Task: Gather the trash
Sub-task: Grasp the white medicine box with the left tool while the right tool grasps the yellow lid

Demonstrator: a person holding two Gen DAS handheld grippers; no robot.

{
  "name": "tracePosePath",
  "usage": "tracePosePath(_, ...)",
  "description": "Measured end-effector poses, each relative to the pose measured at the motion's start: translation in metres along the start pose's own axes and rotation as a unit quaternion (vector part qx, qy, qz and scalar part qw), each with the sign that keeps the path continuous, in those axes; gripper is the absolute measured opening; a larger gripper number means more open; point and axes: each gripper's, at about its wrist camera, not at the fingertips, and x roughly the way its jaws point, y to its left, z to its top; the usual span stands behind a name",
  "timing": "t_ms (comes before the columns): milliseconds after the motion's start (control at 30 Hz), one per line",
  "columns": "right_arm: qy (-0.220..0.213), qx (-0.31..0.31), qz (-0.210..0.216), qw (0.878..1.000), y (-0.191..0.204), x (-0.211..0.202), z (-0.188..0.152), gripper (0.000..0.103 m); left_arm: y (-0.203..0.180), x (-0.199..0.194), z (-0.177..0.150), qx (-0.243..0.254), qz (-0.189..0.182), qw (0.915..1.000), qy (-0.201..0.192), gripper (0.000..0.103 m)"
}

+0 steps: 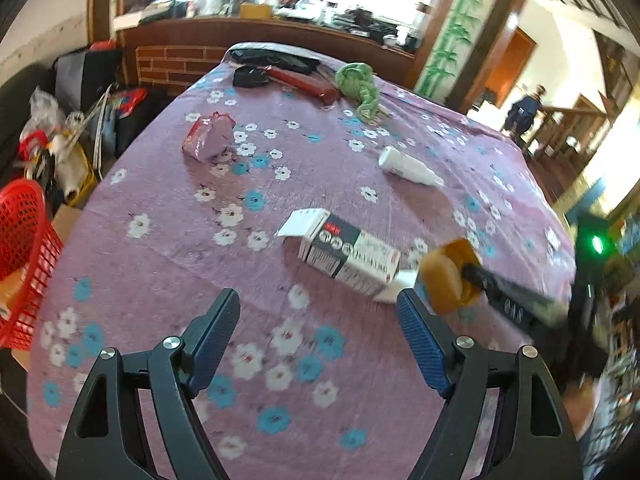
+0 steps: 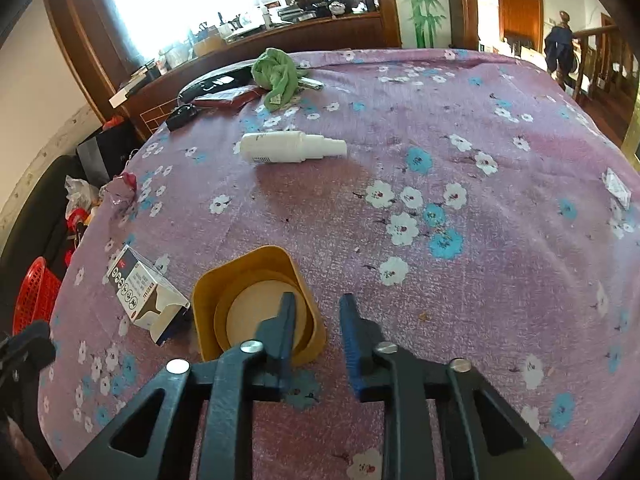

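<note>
A yellow-brown square cup (image 2: 256, 304) stands by my right gripper (image 2: 316, 332). The left finger (image 2: 286, 328) reaches inside the cup, the right finger is outside its wall, and a visible gap remains. In the left wrist view the cup (image 1: 448, 276) shows at that gripper's tip. My left gripper (image 1: 320, 320) is open and empty above the cloth, near a white and dark carton (image 1: 344, 254), which also shows in the right wrist view (image 2: 146, 294). A white bottle (image 2: 292, 147) lies on its side farther back. A crumpled pink wrapper (image 1: 208, 136) lies at the left.
The table has a purple flowered cloth (image 2: 480, 200). A green rag (image 2: 276, 72), a red pouch (image 1: 304, 80) and dark items lie at the far edge. A red basket (image 1: 20, 256) stands off the table's left side. A small white packet (image 2: 618, 188) lies at the right.
</note>
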Motion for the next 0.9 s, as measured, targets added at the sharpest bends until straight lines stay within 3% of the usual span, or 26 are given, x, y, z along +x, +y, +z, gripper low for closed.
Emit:
tracePosePath(233, -0.051, 0.041, -0.001, 0.998, -0.016, -0.021, -0.001, 0.008, -0.009, 0.041, 0.023, -0.070, 0.013, 0.9967, 0.038, 0.081)
tracePosePath(400, -0.058, 0.052, 0.004, 0.997, -0.022, -0.025, 0.000, 0.008, -0.022, 0.068, 0.030, -0.084, 0.042, 0.9941, 0.053, 0.081)
tracePosePath(567, -0.063, 0.054, 0.007, 0.997, -0.023, -0.029, -0.001, 0.008, -0.037, 0.087, 0.036, -0.016, 0.064, 0.9964, 0.054, 0.076)
tracePosePath(633, -0.063, 0.055, 0.009, 0.996, -0.023, -0.030, -0.001, 0.008, -0.036, 0.088, 0.036, 0.015, 0.066, 0.9960, 0.057, 0.056)
tracePosePath(733, -0.064, 0.052, 0.011, 0.997, -0.021, -0.032, -0.002, 0.008, -0.027, 0.091, 0.032, 0.060, 0.065, 0.9928, 0.081, 0.038)
tracePosePath(900, -0.060, 0.040, 0.014, 0.997, -0.014, -0.030, -0.004, 0.008, -0.015, 0.081, 0.020, 0.104, 0.057, 0.9912, 0.060, 0.037)
